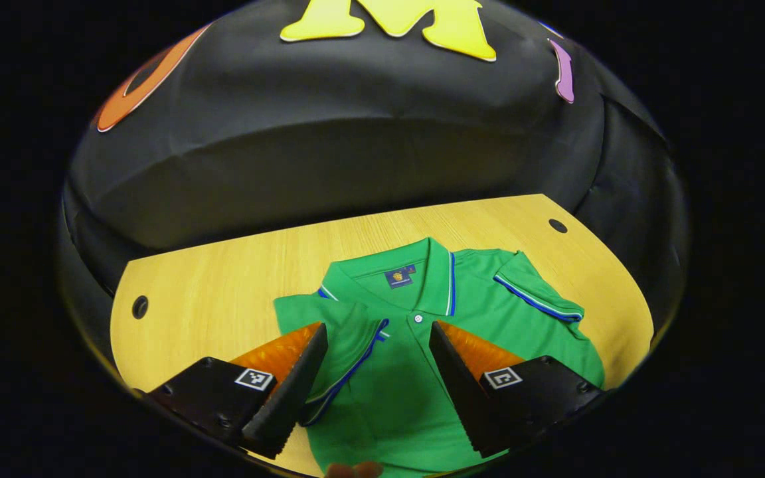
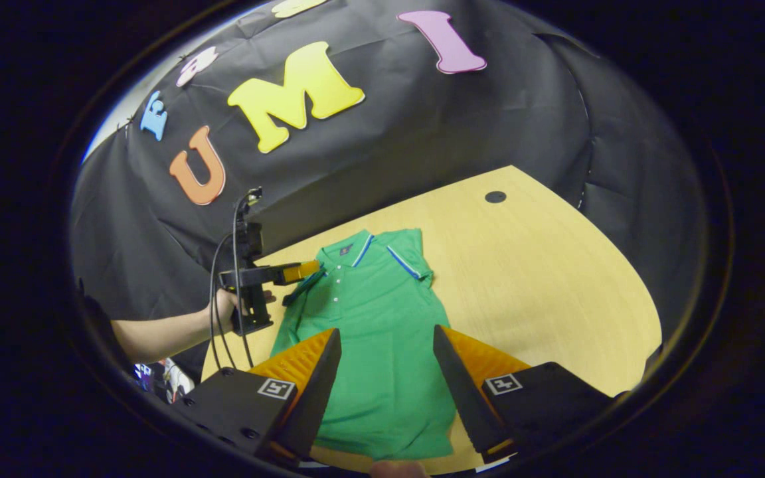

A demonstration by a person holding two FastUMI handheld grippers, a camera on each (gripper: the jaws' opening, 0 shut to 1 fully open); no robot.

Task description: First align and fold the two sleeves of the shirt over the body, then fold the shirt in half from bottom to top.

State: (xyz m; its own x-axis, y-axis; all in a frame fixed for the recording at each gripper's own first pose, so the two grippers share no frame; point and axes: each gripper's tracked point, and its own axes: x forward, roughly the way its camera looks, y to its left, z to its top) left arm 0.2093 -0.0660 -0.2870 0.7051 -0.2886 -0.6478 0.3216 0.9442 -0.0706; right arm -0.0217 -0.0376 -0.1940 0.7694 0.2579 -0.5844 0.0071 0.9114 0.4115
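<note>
Black cloth hangs behind a pale wooden table (image 2: pixel 542 279), and on that table the green polo shirt (image 2: pixel 376 325) lies flat, front up, collar toward the cloth. Starting at the left gripper (image 1: pixel 377 345) in its own view: its two fingers stand wide apart, nothing pinched between them, hovering over the upper chest of the shirt. Right between those fingers lies one sleeve (image 1: pixel 349 352), already folded inward over the body, its blue and white trim running down in a slanted line beside the button placket. Just past the fingertips sits the collar (image 1: pixel 422 272) with its blue edge stripe and a small dark label inside the neck. Off to the right in this view the other sleeve (image 1: pixel 535 292) sticks out from the body, unfolded, its striped cuff lying on the wood. Over to the right gripper (image 2: pixel 386 348) in its own view: fingers also spread wide, gripping nothing, poised above the lower half of the shirt near the hem. Farther off in that view a hand (image 2: pixel 226 305) and bare forearm reach in from the left, carrying the left gripper with cables trailing down, its tip at the shirt's shoulder by the collar. A dark round hole (image 2: pixel 495 196) marks the table's far corner.
</note>
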